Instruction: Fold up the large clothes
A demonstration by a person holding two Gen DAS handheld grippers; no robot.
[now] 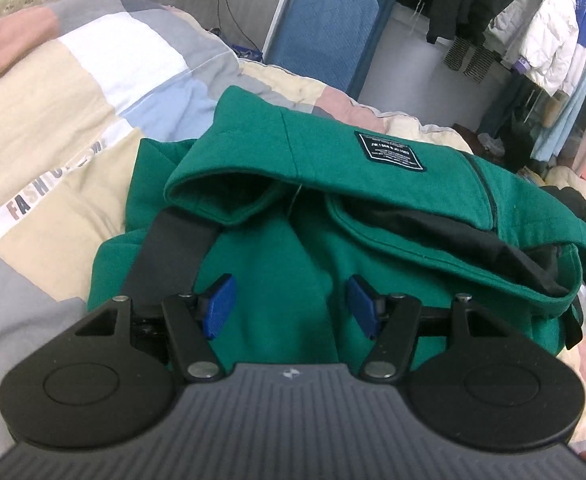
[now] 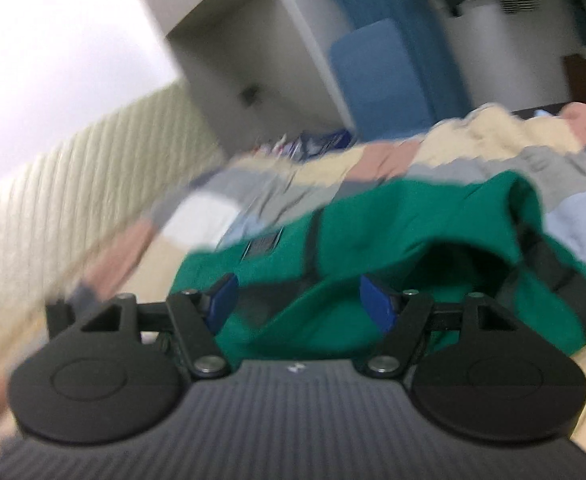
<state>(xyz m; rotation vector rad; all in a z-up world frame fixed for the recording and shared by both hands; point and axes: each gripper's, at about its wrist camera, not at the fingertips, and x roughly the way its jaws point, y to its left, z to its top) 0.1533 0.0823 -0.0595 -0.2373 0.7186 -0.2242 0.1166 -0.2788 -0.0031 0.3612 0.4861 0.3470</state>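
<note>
Between the blue pads [image 1: 217,306] of the left hand-held gripper [image 1: 289,306] lies only the flat green cloth below them; the jaws stand apart, released, clamping nothing. This hand-held gripper hangs over the near end of a green garment [image 1: 305,216] with black trim, which lies bundled and partly folded on a bed covered by a patchwork quilt [image 1: 65,92] of cream, grey, pink and white blocks. A thick folded band of the garment runs across the top of the bundle from the left toward the right edge of the bed, so its long axis lies crosswise to the jaws. A dark sewn label [image 1: 391,151] sits on that band, its print upside down in this view. Past the bed's far edge stand a blue padded panel [image 1: 325,32] and a rail of hanging coats [image 1: 541,40].

The right hand-held gripper [image 2: 297,300], in a blurred view, is likewise spread and empty, over the same green garment [image 2: 393,236]; whether its pads touch the cloth cannot be told. The quilt [image 2: 473,140] stretches beyond it.
</note>
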